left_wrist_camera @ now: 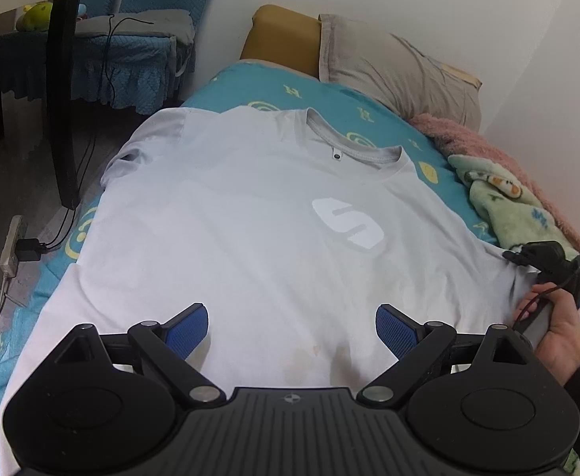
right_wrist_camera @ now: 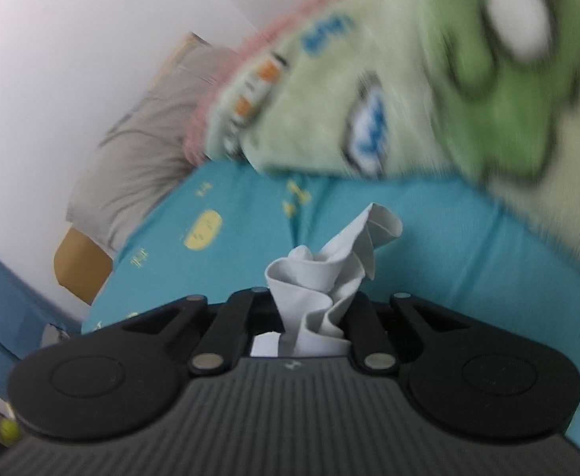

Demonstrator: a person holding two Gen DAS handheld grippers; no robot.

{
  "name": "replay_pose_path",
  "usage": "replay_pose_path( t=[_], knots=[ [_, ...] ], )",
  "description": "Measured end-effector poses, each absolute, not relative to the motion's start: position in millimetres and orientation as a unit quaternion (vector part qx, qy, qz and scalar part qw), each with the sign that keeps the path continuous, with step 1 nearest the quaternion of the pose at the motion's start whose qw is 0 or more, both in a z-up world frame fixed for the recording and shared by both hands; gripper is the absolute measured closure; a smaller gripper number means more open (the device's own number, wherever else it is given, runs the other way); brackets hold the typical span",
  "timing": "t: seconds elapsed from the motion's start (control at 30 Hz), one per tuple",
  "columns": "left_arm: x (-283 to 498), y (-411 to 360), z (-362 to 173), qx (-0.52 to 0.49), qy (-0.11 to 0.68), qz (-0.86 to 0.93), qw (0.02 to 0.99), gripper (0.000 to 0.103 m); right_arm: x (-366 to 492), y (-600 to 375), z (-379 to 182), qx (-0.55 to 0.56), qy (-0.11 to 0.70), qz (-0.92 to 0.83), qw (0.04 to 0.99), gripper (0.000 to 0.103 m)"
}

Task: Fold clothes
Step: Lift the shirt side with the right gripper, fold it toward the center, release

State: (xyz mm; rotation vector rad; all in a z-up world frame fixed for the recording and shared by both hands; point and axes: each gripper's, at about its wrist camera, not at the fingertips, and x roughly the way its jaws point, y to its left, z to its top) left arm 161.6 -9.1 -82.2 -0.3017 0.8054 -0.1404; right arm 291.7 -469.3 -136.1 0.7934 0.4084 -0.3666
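- Left tool [left_wrist_camera: 291, 327], left wrist view: blue pads spread wide over the hem end of the shirt [left_wrist_camera: 250, 218], gripping nothing; shirt lies flat, front up, on the bed [left_wrist_camera: 218, 79], no fold showing, so the folding is all left to do
- Right tool [right_wrist_camera: 313, 313], right wrist view: pressed together, pinching a bunched bit of shirt cloth above the bed; blurred blanket [right_wrist_camera: 428, 79] beyond

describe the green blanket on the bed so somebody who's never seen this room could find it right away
Start at the bed with the teal sheet and go to its wall side, past the white T-shirt. The green blanket lies bunched there below the grey pillow. Unlike the plain pink blanket beside it, it is pale green with cartoon prints.
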Motion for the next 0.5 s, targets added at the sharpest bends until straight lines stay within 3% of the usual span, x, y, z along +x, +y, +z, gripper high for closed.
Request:
replay_pose_path(
  t=[0.33, 0.5],
  knots=[
    [151, 20, -51, -0.139, 0.360, -0.045, 0.921, 0.010, 297, -380, -24, 0.205, 0.182, -0.167, 0.947, 0.094],
    [149, 48, -35, -0.154, 0.345, -0.023, 0.925, 0.010, 321, -288, -38, 0.120, 0.201, -0.117, 0.965, 0.094]
  ],
)
